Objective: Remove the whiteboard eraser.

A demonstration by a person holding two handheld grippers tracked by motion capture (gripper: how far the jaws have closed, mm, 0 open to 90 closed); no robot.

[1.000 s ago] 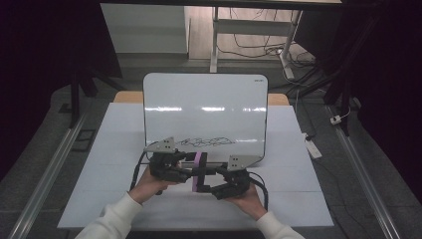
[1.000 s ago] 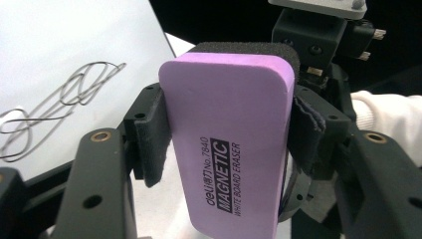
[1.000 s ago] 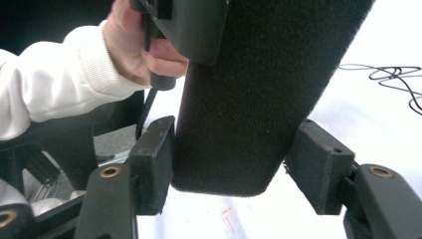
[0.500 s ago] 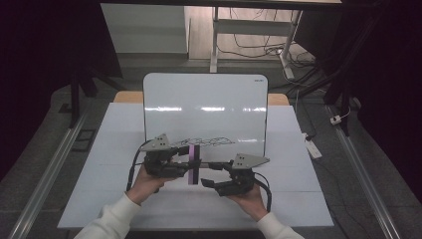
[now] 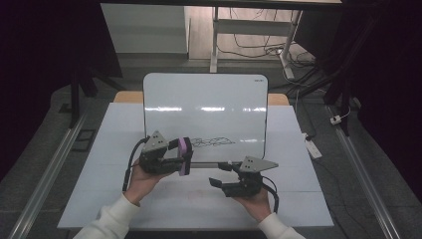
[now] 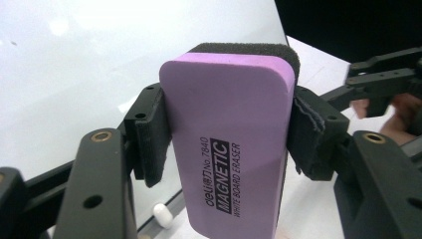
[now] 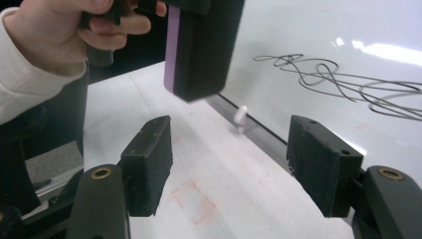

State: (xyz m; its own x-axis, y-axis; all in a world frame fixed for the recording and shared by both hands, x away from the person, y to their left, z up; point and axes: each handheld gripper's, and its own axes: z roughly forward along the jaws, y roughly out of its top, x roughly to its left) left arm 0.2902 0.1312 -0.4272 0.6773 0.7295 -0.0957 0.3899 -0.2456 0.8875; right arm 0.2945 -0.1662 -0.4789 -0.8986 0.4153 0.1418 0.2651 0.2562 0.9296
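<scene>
Eraser clamped between left gripper jaws, beside whiteboard.

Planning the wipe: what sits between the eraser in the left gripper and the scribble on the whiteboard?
Nothing: in the high view, only bare whiteboard lies between the purple eraser, clamped in the left gripper, and the scribble.
</scene>
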